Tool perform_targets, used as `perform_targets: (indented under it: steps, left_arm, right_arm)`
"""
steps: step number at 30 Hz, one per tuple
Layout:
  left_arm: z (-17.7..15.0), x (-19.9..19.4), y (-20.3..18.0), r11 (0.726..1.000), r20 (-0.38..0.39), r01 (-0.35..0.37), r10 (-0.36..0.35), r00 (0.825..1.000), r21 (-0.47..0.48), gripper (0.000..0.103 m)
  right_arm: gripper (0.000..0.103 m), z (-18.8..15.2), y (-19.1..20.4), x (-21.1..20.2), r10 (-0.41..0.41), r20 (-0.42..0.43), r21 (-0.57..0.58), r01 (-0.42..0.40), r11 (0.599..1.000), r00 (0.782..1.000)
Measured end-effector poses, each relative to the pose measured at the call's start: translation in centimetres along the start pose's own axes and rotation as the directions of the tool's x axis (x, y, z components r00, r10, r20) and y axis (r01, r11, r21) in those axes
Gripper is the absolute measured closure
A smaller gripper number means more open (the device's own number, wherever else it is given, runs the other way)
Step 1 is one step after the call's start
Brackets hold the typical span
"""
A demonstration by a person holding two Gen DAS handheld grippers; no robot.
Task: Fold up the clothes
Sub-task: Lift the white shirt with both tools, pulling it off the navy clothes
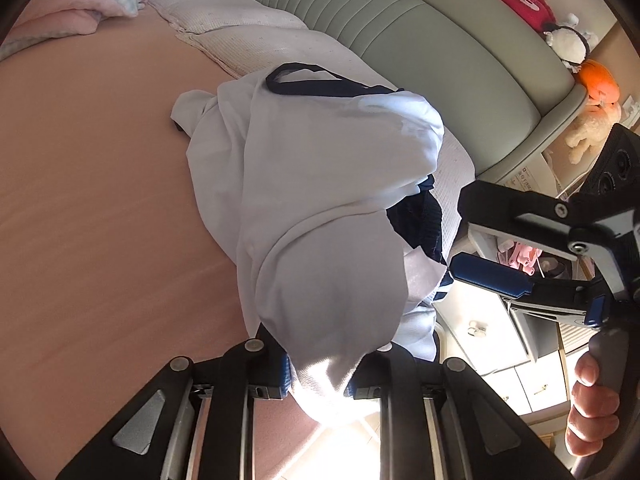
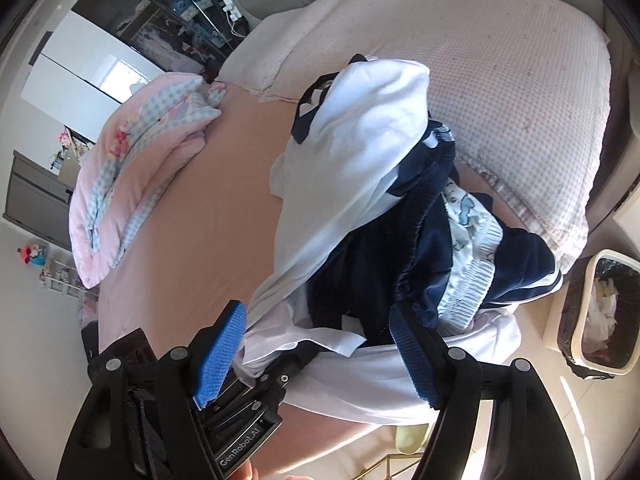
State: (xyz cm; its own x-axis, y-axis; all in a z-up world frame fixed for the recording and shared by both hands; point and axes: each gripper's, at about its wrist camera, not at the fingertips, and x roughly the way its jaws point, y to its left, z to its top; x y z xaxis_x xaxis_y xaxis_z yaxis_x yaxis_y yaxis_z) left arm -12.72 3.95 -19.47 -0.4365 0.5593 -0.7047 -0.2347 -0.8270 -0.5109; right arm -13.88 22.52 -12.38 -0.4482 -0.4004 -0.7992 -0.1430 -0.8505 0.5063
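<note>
Your left gripper (image 1: 320, 380) has its fingers clenched on the white garment (image 1: 320, 200), which trails across the bed (image 1: 100, 200). Your right gripper (image 2: 320, 344) is released, fingers spread over the clothes pile (image 2: 400, 248)

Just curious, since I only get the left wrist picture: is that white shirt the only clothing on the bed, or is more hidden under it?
Observer: More. The right wrist view shows a pale printed garment with blue cartoon figures, tucked into the navy garment under the white shirt.
Operator: Is anything on the floor on that side?
Observer: Yes, a bin with a black liner stands by the corner of the bed, with some rubbish in it.
</note>
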Motion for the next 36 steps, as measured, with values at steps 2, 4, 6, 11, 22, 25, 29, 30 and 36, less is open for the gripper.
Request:
perform_targets:
  steps: [2,4,6,11,22,25,29,30,36]
  left_arm:
    - [-0.1,0.0,-0.1,1.0,-0.002,-0.002,0.002,1.0,0.006,0.086]
    - [-0.1,-0.1,-0.2,1.0,-0.004,-0.002,0.002,1.0,0.005,0.086]
    - [-0.1,-0.1,0.0,1.0,-0.007,-0.002,0.002,1.0,0.0,0.086]
    - [-0.2,0.1,0.4,1.0,-0.009,-0.014,0.014,1.0,-0.012,0.086]
    - [-0.5,1.0,1.8,0.99,-0.058,-0.128,0.124,0.991,-0.064,0.086]
    - [-0.6,1.0,1.4,0.989,-0.057,-0.144,0.142,0.988,-0.038,0.086]
    - [-0.7,1.0,1.2,0.988,-0.063,-0.151,0.15,0.987,-0.02,0.086]
    - [-0.7,1.0,1.3,0.988,-0.066,-0.151,0.149,0.987,-0.019,0.086]
    - [-0.7,1.1,1.6,0.989,-0.075,-0.145,0.142,0.987,-0.035,0.086]
  right_arm:
    - [0.029,0.5,-0.5,0.1,0.013,0.001,0.025,-0.013,1.0,1.0]
    - [0.029,1.1,-0.7,0.4,0.033,-0.004,0.05,-0.033,0.998,0.999]
    - [0.029,1.4,-0.5,0.8,0.031,-0.004,0.063,-0.031,0.998,1.0]
    - [0.029,2.2,0.0,2.4,0.04,-0.016,0.095,-0.038,0.995,0.999]
    - [0.029,4.4,-0.8,5.7,0.072,0.001,0.226,-0.07,0.972,0.997]
    - [0.029,4.8,-0.9,6.0,0.089,0.014,0.248,-0.09,0.965,0.996]
    - [0.029,5.2,-0.8,5.9,0.121,0.043,0.267,-0.128,0.955,0.992]
    - [0.029,5.2,-0.7,5.7,0.131,0.056,0.266,-0.141,0.954,0.99]
    - [0.029,6.1,-0.1,5.1,0.114,0.101,0.227,-0.135,0.965,0.988]
